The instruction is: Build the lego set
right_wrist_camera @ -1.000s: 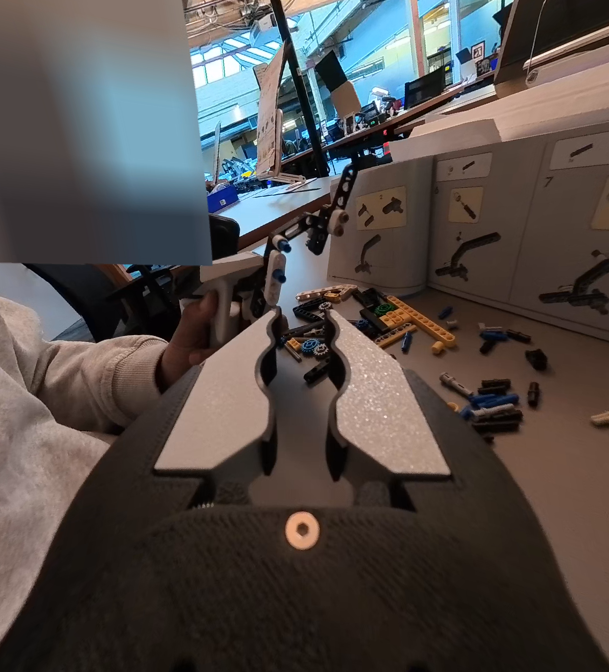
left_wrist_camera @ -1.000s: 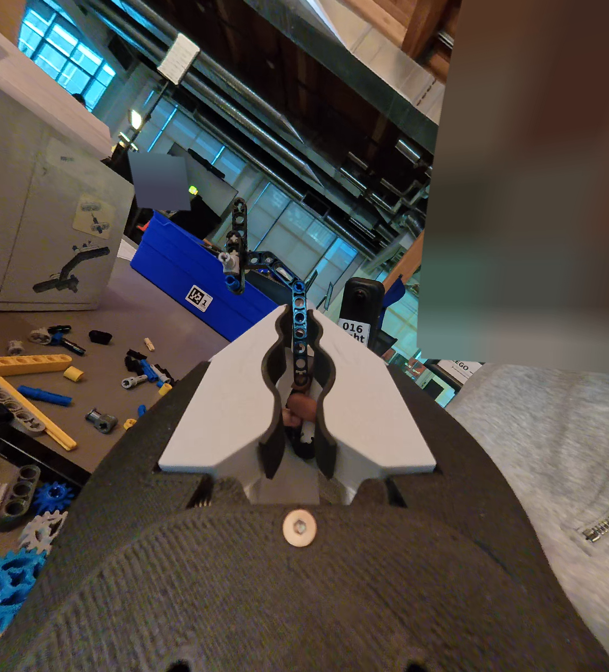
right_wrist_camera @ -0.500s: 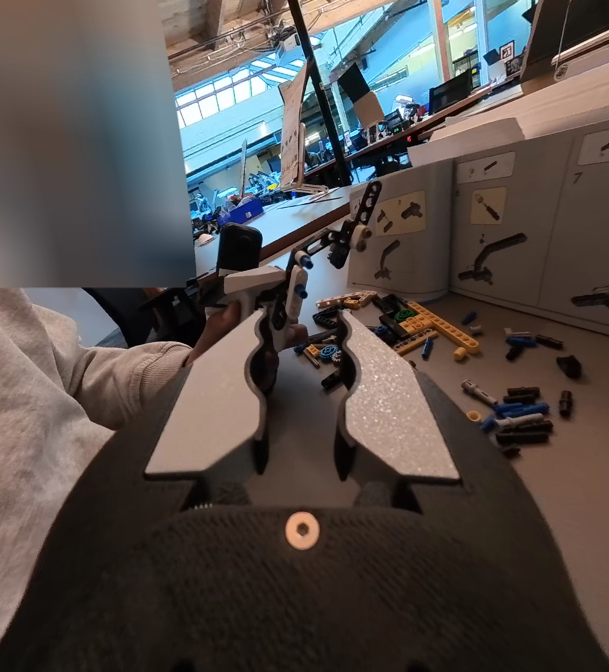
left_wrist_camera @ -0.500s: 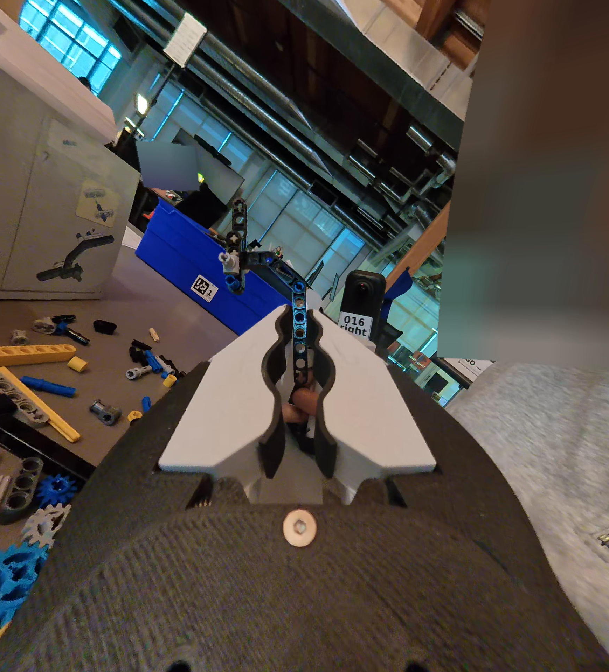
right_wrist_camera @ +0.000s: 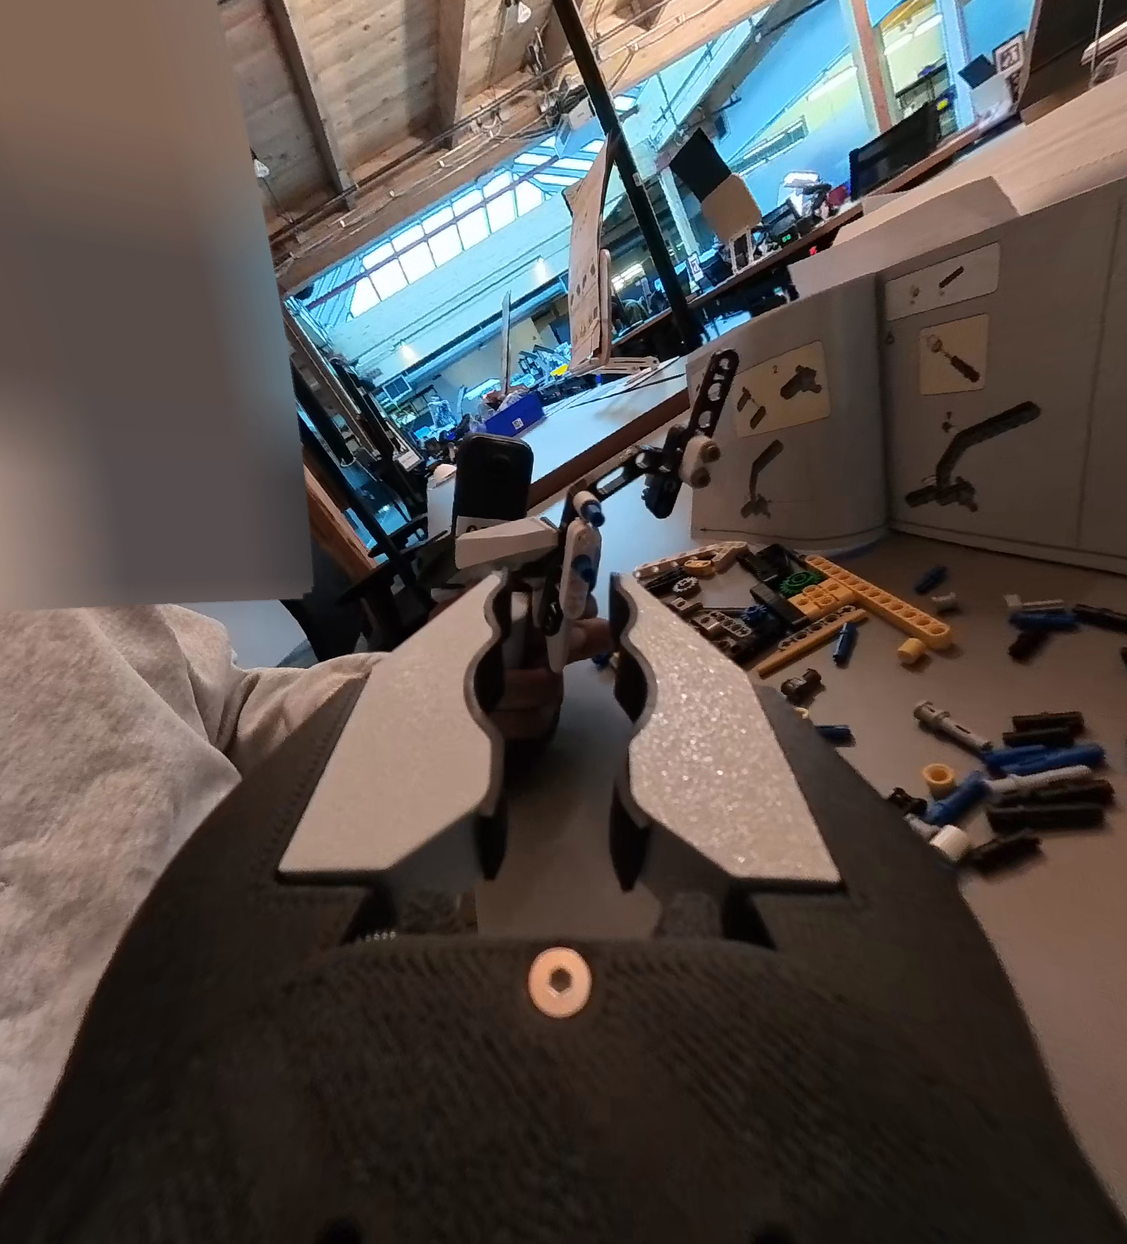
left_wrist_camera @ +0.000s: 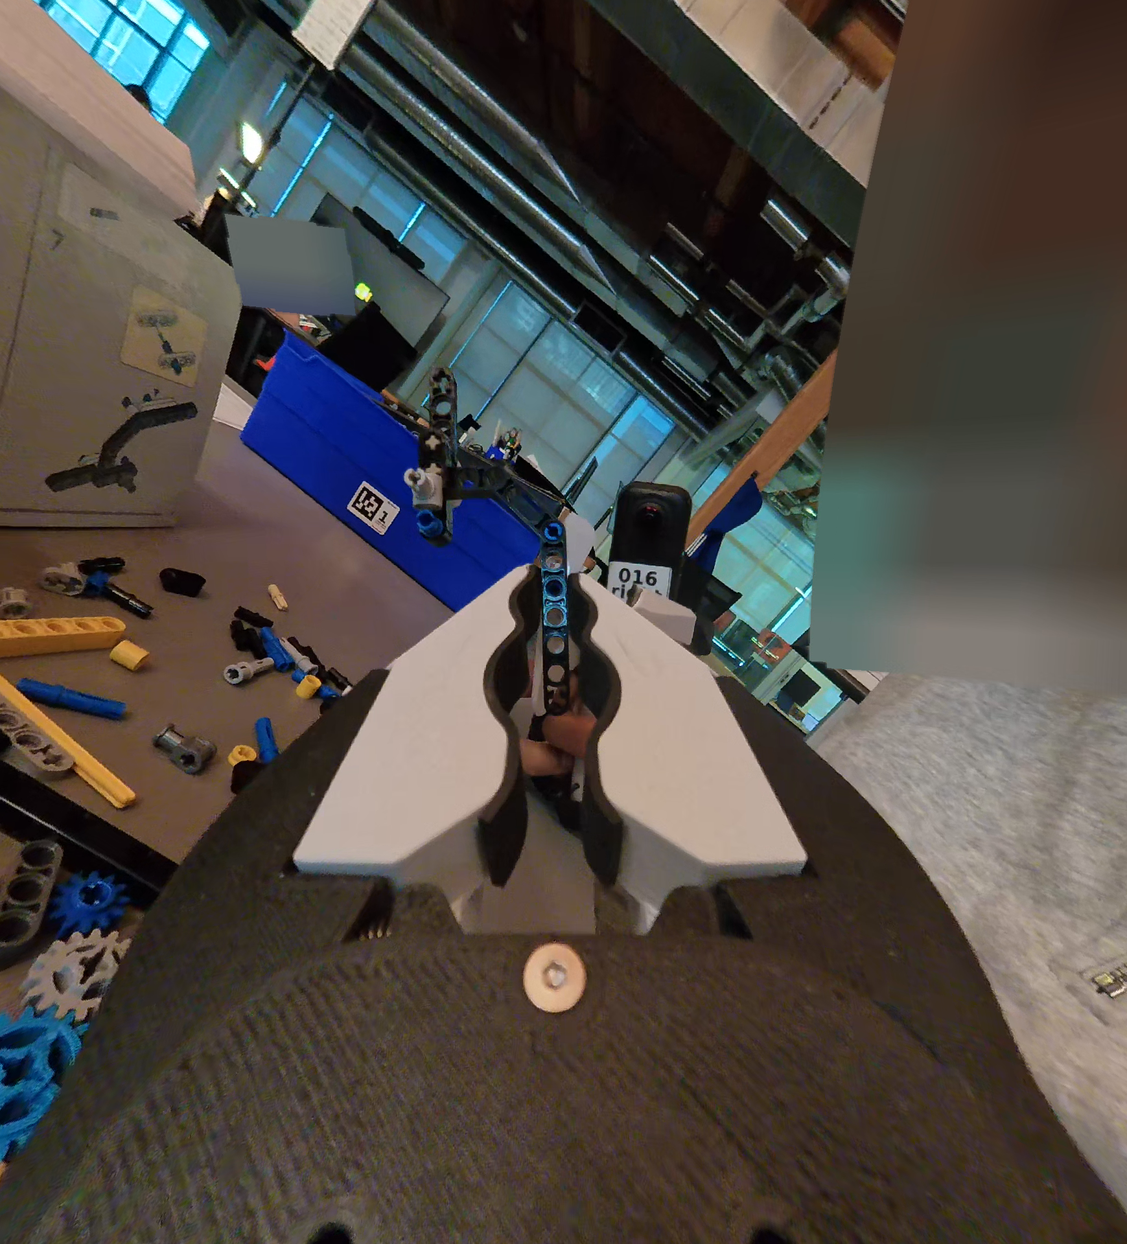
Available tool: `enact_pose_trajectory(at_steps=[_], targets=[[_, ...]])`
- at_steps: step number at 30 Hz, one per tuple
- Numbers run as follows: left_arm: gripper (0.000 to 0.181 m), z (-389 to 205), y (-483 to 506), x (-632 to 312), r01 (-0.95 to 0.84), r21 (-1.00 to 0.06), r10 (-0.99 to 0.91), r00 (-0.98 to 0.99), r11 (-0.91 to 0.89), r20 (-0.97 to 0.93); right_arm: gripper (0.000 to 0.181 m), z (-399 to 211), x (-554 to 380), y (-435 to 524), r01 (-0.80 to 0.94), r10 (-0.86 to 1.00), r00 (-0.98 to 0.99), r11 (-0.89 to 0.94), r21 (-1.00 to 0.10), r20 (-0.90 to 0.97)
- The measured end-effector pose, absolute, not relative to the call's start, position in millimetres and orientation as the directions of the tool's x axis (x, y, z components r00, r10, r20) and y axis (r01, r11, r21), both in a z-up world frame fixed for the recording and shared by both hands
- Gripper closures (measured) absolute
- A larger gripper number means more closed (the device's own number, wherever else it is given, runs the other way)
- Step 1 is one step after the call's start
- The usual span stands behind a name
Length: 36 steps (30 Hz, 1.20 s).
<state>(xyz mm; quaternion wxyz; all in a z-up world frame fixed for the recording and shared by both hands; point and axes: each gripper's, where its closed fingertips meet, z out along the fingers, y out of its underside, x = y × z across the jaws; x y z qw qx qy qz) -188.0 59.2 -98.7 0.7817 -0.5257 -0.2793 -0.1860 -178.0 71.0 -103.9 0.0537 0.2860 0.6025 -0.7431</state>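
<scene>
My left gripper (left_wrist_camera: 554, 585) is shut on the black lego beam assembly (left_wrist_camera: 555, 633) and holds it upright above the table. The assembly's bent black arm (left_wrist_camera: 442, 437) carries a grey connector and blue pins at its far end. In the right wrist view the assembly (right_wrist_camera: 577, 565) shows a white piece with blue pins, and its black arm (right_wrist_camera: 708, 404) reaches up to the right. My right gripper (right_wrist_camera: 554, 592) is open, and the white piece sits just beyond its fingertips, in line with the gap. The left gripper's white finger (right_wrist_camera: 506, 542) grips the assembly from the left.
Loose lego parts lie on the grey table: yellow beams (left_wrist_camera: 28, 636) (right_wrist_camera: 884, 599), blue gears (left_wrist_camera: 1, 1084), and a pile of black and blue pins (right_wrist_camera: 1032, 774). An instruction booklet (right_wrist_camera: 985, 417) stands at the back. A blue bin (left_wrist_camera: 345, 464) is behind. Grey sleeves (right_wrist_camera: 76, 740) are close. My left and right fingertips are right by each other.
My right gripper has moved in towards the assembly, which now sits in line with the gap between its fingertips. My left gripper keeps its hold and has tilted slightly.
</scene>
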Motion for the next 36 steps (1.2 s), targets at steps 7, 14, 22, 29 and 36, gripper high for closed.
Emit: enact_pose_trajectory(at_steps=[7,14,22,29,36], targets=[[0.176,-98,64,-181,0.604,-0.715,-0.048,0.774,0.351,0.631,0.158,-105,-180,72,0.465,0.240,-0.812,-0.284,-0.838,-0.532],[0.176,-98,69,-175,0.612,-0.722,-0.070,0.776,0.321,0.627,0.171,-106,-176,68,0.479,0.216,-0.816,-0.268,-0.836,-0.537],[0.176,-101,72,-176,0.638,-0.710,-0.072,0.757,0.299,0.649,0.176,-108,-176,69,0.546,0.188,-0.780,-0.262,-0.796,-0.597],[0.175,-103,75,-173,0.665,-0.697,-0.089,0.738,0.268,0.669,0.177,-110,-175,71,0.680,0.094,-0.681,-0.286,-0.675,-0.726],[0.176,-102,74,-177,0.678,-0.674,-0.098,0.723,0.294,0.684,0.176,-109,-178,69,0.696,0.066,-0.656,-0.332,-0.636,-0.752]])
